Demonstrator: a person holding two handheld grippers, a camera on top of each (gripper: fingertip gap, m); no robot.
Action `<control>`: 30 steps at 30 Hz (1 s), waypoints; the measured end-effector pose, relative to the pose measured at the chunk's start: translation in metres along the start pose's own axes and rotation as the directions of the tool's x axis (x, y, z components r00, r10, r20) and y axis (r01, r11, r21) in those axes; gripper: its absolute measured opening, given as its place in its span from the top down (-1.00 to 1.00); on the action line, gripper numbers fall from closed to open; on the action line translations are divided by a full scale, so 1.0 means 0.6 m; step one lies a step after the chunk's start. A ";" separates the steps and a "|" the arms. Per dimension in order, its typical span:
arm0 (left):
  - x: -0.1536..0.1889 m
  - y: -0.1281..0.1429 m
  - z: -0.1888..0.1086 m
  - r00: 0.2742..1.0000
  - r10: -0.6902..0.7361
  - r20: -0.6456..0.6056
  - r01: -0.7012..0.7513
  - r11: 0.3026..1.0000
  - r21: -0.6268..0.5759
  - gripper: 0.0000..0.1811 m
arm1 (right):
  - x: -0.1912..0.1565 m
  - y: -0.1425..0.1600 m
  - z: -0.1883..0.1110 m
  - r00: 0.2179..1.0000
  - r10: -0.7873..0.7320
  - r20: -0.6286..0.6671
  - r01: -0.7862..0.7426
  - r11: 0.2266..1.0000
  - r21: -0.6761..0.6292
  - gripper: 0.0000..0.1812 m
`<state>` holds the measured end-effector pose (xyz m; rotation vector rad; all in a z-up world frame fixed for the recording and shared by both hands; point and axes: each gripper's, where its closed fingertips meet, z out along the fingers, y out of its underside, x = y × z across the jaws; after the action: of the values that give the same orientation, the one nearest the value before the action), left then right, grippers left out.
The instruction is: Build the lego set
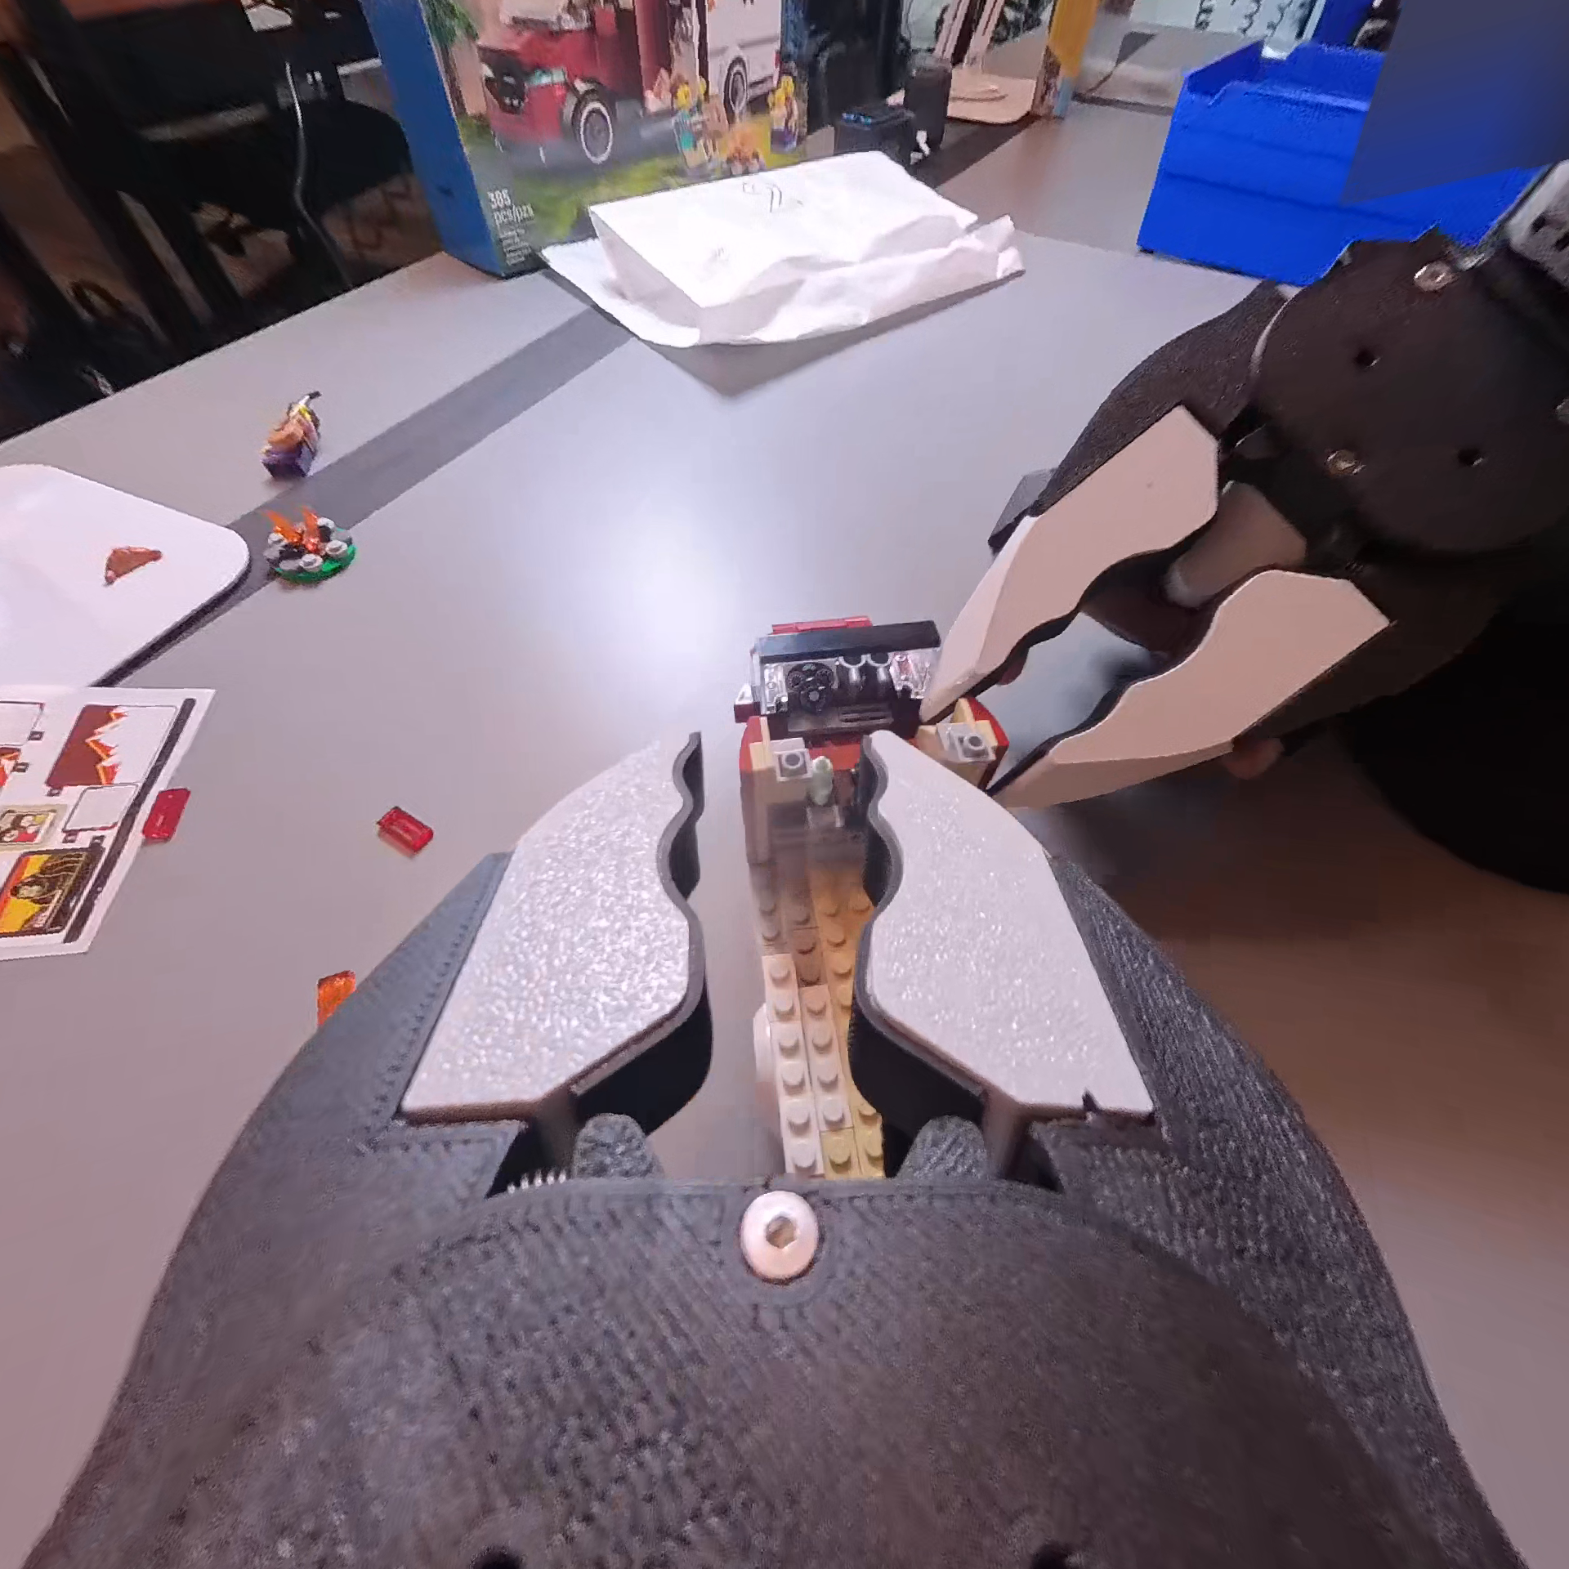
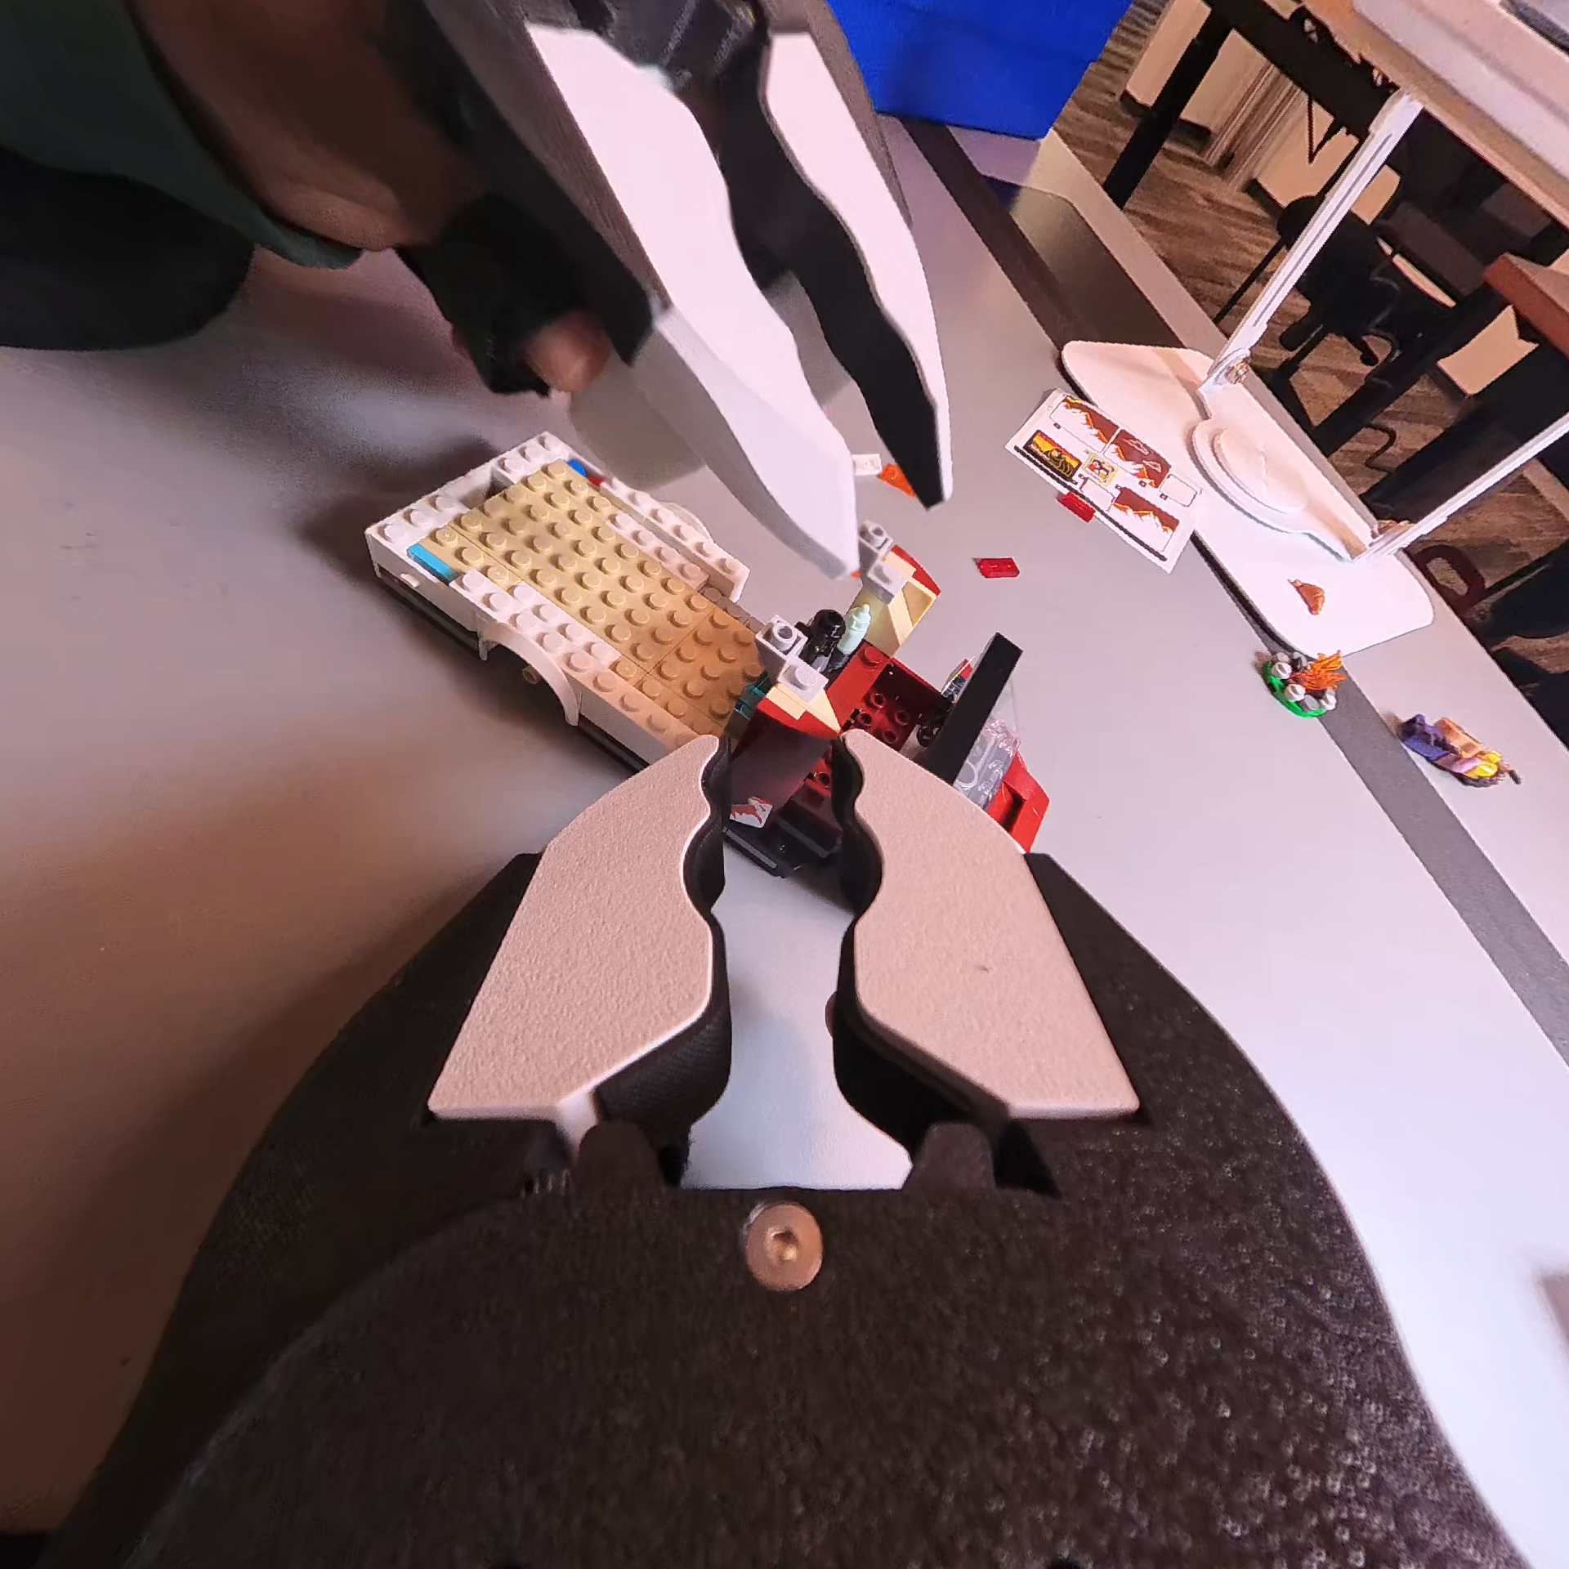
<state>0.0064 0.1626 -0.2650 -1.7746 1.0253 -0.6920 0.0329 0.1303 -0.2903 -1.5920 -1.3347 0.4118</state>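
The half-built lego truck (image 2: 594,611) sits on the grey counter (image 1: 526,543) — left gripper (image 1: 785,764) jaws part-open straddling its bed, right gripper (image 2: 781,751) jaws narrowly apart around the red cab, grip unclear.

print on lego box (image 1: 475,127) – sticker sheet (image 1: 76,815)

Both grippers low, jaws parted.
Our left gripper (image 1: 785,764) and right gripper (image 2: 781,756) converge tip-to-tip; a gloved hand (image 2: 526,314) grips the left one.
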 end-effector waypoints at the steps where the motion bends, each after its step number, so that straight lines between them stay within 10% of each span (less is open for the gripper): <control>1: -0.004 0.004 0.005 1.000 0.009 0.004 -0.009 1.000 -0.015 0.67 | 0.000 0.000 0.000 1.000 -0.002 0.000 0.002 1.000 0.000 0.76; 6: 0.005 0.008 0.013 0.999 0.038 -0.027 -0.039 0.999 -0.037 0.90 | -0.001 0.000 0.000 1.000 -0.007 0.002 0.007 1.000 0.000 0.76; 30: -0.004 0.015 0.019 0.999 0.031 -0.028 -0.032 0.997 -0.068 0.81 | -0.004 0.000 -0.001 1.000 -0.024 0.005 0.024 1.000 0.003 0.76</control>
<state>0.0117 0.1679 -0.2778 -1.8081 1.1046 -0.6700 0.0324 0.1280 -0.2908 -1.5727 -1.3548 0.4031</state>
